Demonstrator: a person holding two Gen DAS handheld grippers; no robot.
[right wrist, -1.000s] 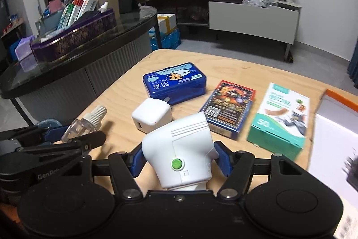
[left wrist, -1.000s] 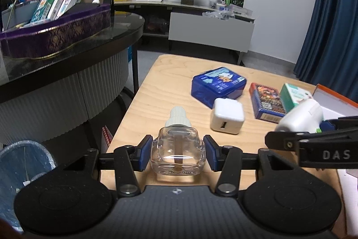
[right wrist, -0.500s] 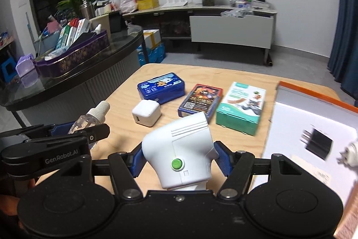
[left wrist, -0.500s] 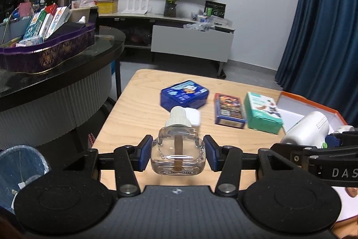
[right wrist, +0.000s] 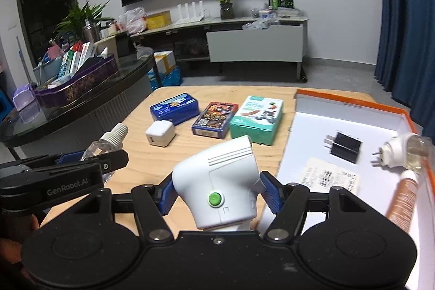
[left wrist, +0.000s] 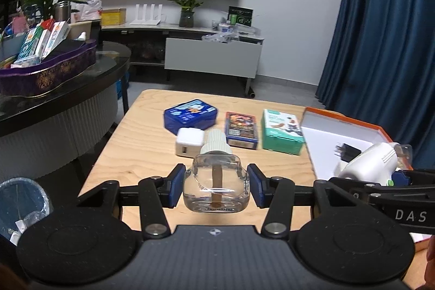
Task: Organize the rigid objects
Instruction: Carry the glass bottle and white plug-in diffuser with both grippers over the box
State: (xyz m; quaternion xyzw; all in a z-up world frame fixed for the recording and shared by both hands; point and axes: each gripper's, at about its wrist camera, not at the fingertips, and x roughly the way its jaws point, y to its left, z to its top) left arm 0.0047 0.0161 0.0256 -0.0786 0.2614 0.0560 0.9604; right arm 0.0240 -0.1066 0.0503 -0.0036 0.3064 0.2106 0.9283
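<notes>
**Refill bottle and white plug-in unit carried toward the orange-rimmed box**

Refill bottle [left wrist: 216, 181], clear glass with a ribbed white cap, was pinched between the blue pads of the left gripper [left wrist: 216, 188] and held clear of the wooden table [left wrist: 141, 148]. The white plug-in unit [right wrist: 217, 186] with its green button was clamped in the same way by the right gripper [right wrist: 217, 197].

Compared with a second before, both grippers had been drawn back and raised slightly, so that the orange-rimmed box [right wrist: 350, 101] had come fully into view. Inside the box, a black adapter [right wrist: 344, 147], a plugged refill unit [right wrist: 402, 152] and a brown tube [right wrist: 402, 199] were already laid. Left of the box, outside it, a green carton [right wrist: 257, 118], a card pack [right wrist: 214, 120], a blue tin [right wrist: 174, 108] and a white charger cube [right wrist: 160, 133] remained on the table.

It was judged that both held items were being taken to the box, with four more to be sorted afterwards.
</notes>
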